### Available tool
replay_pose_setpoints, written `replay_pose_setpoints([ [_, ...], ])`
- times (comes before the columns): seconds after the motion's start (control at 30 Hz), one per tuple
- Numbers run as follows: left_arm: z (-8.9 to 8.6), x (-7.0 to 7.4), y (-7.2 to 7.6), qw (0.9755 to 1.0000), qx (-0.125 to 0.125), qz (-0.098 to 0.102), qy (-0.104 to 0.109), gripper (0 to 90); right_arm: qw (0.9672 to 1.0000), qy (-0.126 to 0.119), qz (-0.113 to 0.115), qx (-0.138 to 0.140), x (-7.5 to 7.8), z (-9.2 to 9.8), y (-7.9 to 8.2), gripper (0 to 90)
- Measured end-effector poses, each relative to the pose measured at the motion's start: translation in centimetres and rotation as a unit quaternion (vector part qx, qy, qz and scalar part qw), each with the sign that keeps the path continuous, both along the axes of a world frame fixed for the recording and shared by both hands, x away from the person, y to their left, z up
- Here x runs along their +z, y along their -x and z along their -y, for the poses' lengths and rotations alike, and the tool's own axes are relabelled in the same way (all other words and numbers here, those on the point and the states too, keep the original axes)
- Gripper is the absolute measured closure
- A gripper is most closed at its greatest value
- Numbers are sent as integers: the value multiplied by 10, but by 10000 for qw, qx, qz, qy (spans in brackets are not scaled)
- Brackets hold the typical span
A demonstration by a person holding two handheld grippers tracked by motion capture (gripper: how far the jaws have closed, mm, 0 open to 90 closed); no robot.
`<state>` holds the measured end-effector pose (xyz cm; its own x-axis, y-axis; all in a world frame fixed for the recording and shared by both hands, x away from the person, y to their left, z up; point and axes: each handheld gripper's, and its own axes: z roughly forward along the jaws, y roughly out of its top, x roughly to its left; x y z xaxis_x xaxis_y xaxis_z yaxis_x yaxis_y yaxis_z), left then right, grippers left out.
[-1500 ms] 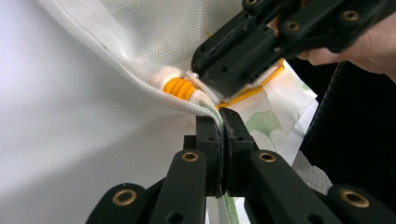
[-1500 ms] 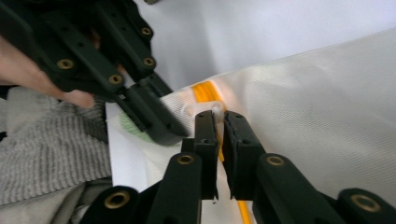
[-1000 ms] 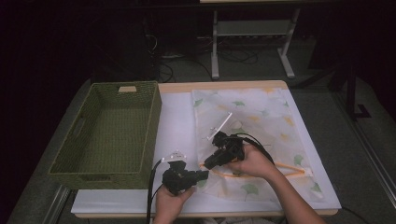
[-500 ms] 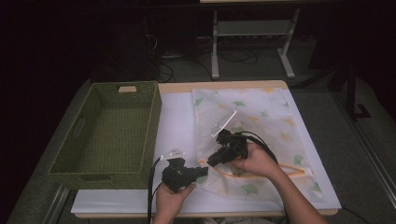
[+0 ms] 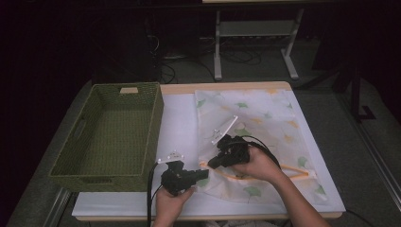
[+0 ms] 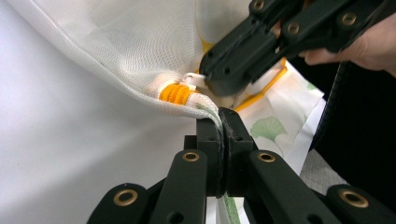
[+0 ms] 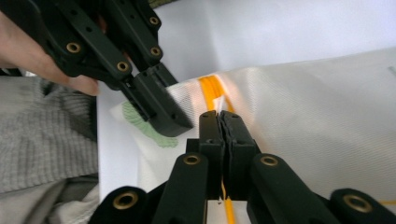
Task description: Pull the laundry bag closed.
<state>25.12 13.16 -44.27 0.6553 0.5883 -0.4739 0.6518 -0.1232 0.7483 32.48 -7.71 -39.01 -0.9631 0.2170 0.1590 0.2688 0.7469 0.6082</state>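
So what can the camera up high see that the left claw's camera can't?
Up high: the green basket standing left of the bag, the whole leaf-print mesh bag on the white table cover, and both forearms. The left gripper view alone gives the close-up: the left claw shut on the bag's edge beside the orange zipper end, and the white pull tab in the right claw. Both show the bag and two claws meeting at its corner.

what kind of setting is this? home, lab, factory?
Most likely a lab or data-collection workspace, not a home. A white-covered table stands in a dark room, with cables on the floor beside a metal stand, and a person works a mesh bag with handheld grippers. A green basket waits alongside.
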Motion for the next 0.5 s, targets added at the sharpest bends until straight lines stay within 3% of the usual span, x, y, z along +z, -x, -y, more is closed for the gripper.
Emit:
replay_pose_setpoints([
  [0.17,0,0,1,10000,-10,8,-9,878,10000,-52,51,-38,1,1,-1,884],
  [0.5,4,-1,2,9999,-103,20,-31,880,9998,-185,-62,-93,-1,-6,-3,884],
])
